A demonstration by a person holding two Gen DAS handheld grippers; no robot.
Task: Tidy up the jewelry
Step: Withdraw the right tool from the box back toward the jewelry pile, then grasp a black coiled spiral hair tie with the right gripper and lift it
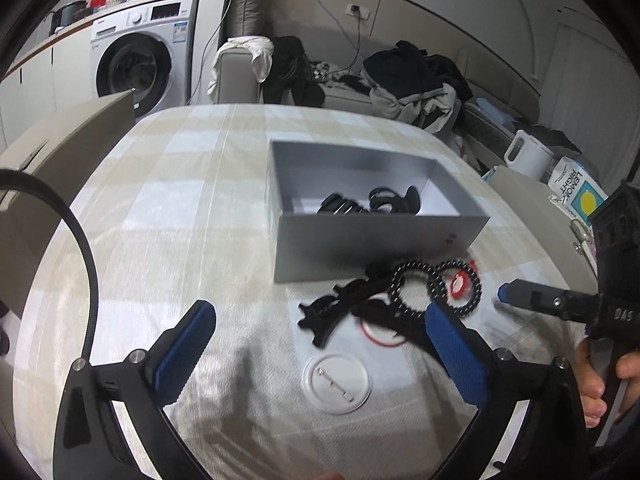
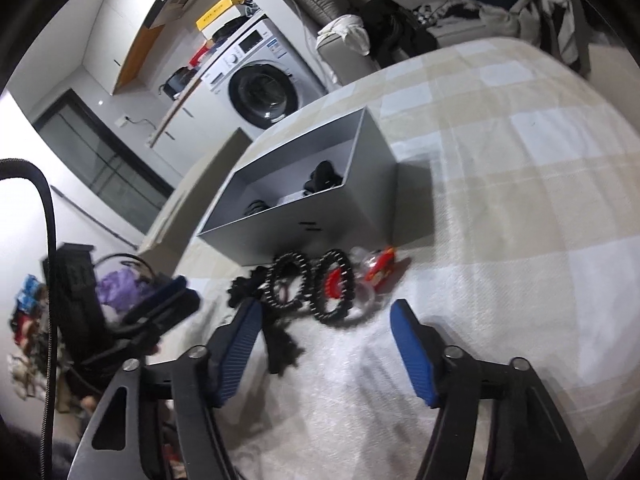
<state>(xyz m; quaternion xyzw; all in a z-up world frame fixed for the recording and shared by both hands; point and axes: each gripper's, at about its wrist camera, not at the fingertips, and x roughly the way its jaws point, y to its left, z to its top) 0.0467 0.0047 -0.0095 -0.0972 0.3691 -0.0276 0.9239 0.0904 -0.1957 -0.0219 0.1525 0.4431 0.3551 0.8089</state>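
The left tongs (image 1: 320, 344) are standing wide apart, gripping nothing. The right tongs (image 2: 326, 344) are also apart and empty. Just ahead of both, two black bead bracelets (image 1: 412, 292) and one black hair claw (image 1: 332, 312) are lying on the desk (image 1: 180, 200). Beyond them, one grey box (image 1: 360, 248) is holding two more black claws (image 1: 372, 202).

Ahead of the left claw (image 1: 320, 344), the grey box (image 1: 372, 248) blocks the straight path with its near wall; its top is open. Between claw and box lie a black hair clip (image 1: 332, 312), two beaded rings (image 1: 436, 288) and a clear round lid (image 1: 338, 384). To its left the checked surface (image 1: 160, 220) is bare. To its right the right claw (image 2: 326, 344) crowds the same cluster.
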